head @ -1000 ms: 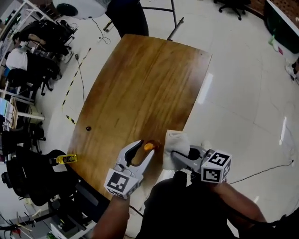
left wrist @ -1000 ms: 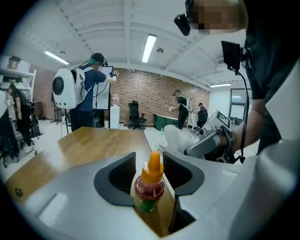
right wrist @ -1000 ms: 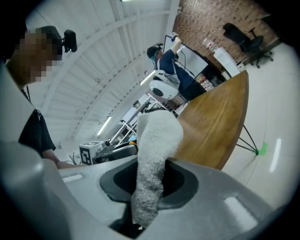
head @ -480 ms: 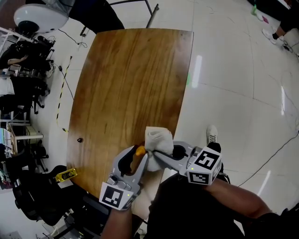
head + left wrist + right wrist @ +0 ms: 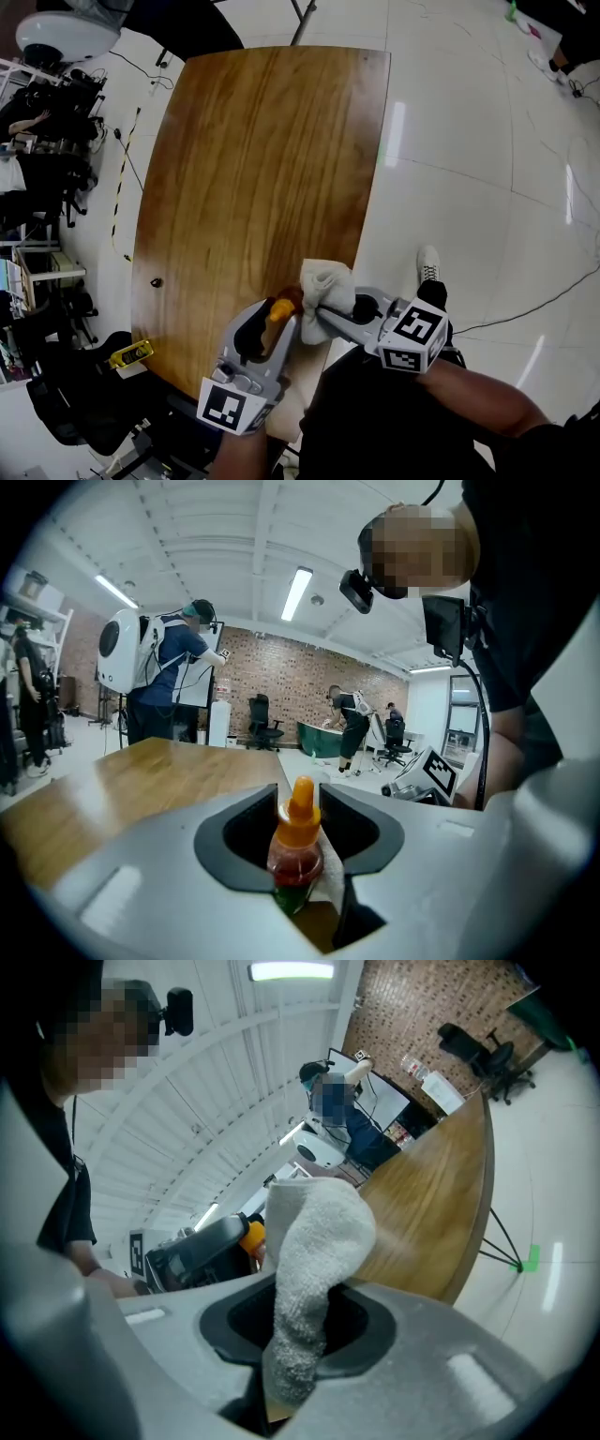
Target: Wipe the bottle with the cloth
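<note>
A small bottle with an orange cap and red contents stands near the wooden table's front edge. My left gripper is around it. Its jaws have just been closing, and they now press on the bottle's sides just below the cap, as the left gripper view shows. My right gripper is shut on a white cloth, which bunches up above the jaws. The cloth sits right beside the bottle's cap. I cannot tell whether they touch.
A small dark object lies near the table's left edge. Chairs and equipment crowd the floor to the left, with a yellow item below them. White floor lies past the table's right edge. A person with a white backpack stands beyond the table.
The left jaws have narrowed onto the bottle. My right gripper has carried the cloth left, from a gap away to right beside the bottle's cap.
</note>
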Available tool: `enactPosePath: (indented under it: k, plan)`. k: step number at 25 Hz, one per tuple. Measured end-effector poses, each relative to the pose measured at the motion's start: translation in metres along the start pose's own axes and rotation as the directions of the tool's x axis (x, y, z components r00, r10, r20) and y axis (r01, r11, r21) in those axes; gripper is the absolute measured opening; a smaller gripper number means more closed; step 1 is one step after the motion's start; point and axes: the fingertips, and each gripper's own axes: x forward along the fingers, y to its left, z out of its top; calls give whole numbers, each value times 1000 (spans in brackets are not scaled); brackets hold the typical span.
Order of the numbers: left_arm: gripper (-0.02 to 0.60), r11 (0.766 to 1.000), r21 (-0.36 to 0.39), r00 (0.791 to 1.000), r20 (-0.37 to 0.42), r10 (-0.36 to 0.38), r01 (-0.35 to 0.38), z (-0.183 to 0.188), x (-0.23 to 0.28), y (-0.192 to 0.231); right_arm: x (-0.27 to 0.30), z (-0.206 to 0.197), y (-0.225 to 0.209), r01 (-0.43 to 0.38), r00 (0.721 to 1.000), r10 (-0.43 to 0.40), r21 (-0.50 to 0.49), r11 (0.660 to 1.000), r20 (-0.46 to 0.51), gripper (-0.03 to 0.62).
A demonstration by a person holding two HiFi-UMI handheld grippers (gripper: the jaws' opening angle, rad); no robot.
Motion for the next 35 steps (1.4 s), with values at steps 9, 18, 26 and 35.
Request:
enactPosePath:
  k: [9, 18, 26, 35]
  plan:
    - [152, 1000, -19, 1000, 4, -17, 17, 1, 3, -2, 4, -26, -32, 132, 980, -134, -23, 991, -146, 75]
    - [153, 1000, -21, 1000, 23, -19, 20, -1, 2, -3, 10, -35, -53, 241, 907, -289, -183, 953, -308, 75]
    - [153, 1000, 16, 1000, 22, -17, 17, -8, 6, -3, 11, -34, -62, 151, 811, -339, -389, 909, -476, 75]
    - [156, 999, -1, 996, 76, -49, 49, 1, 9, -10, -1, 80, -3, -213, 888, 195, 4, 977, -415, 75]
